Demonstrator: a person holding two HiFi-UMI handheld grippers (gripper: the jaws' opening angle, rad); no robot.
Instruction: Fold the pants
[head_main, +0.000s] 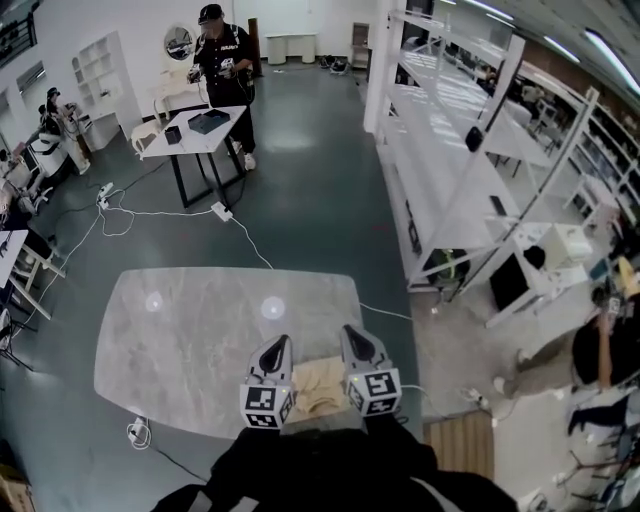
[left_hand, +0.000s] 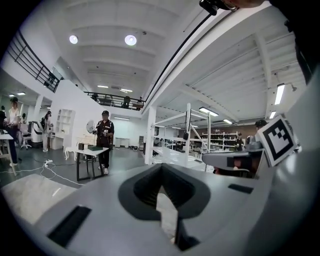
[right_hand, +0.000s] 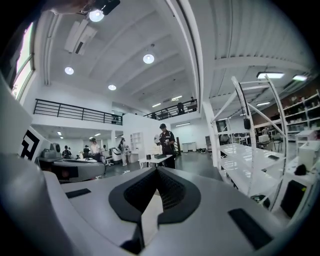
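The tan pants lie as a compact bundle at the table's near edge (seemingly folded already). The left gripper and right gripper, both pressed together, pinch nothing.

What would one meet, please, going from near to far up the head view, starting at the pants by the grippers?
beige pants → grey marble table → white power strip on the floor → small white table → standing person in dark clothes
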